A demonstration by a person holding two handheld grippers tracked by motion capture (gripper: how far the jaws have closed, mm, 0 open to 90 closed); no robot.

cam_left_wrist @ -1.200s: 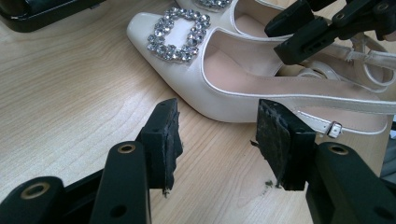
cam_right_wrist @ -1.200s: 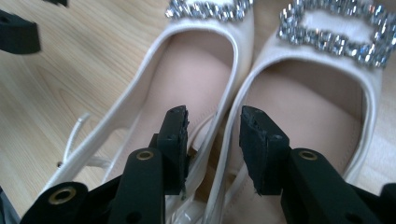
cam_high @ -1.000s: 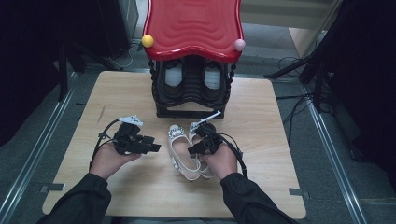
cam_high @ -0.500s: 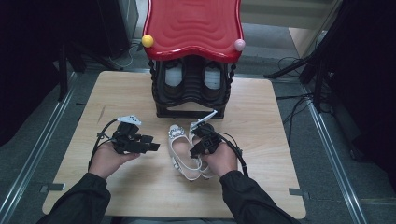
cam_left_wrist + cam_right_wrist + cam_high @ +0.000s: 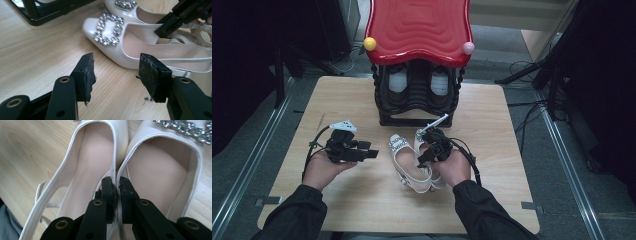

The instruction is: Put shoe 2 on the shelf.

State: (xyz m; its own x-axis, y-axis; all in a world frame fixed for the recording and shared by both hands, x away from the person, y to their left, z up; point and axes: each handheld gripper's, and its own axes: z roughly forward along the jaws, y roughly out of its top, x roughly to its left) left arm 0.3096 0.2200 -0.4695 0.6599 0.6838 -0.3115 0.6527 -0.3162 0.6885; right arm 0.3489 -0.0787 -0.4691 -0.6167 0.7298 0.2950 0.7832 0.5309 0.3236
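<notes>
Two cream slingback shoes with rhinestone buckles lie side by side on the wooden table, the left shoe point(image 5: 403, 161) and the right shoe point(image 5: 421, 141). My right gripper point(image 5: 424, 159) reaches down between them. In the right gripper view one jaw sits inside the left shoe point(image 5: 87, 162) and the other inside the right shoe point(image 5: 160, 170). The right gripper point(image 5: 116, 185) has just been closing and pinches their two inner walls together. My left gripper point(image 5: 373, 150) hovers to the left of the shoes. Its jaws point(image 5: 116, 75) have just opened a little with nothing between them, pointing at the buckled shoe point(image 5: 140, 50).
A black shoe rack point(image 5: 417, 102) under a wavy red top point(image 5: 419, 27) stands at the back centre of the table point(image 5: 492, 125), with a dark pair of shoes inside. Yellow and pink balls sit at the top's corners. Bare wood lies to both sides.
The right gripper's jaws have closed on the shoes' inner walls. Both hands have stayed in place.
</notes>
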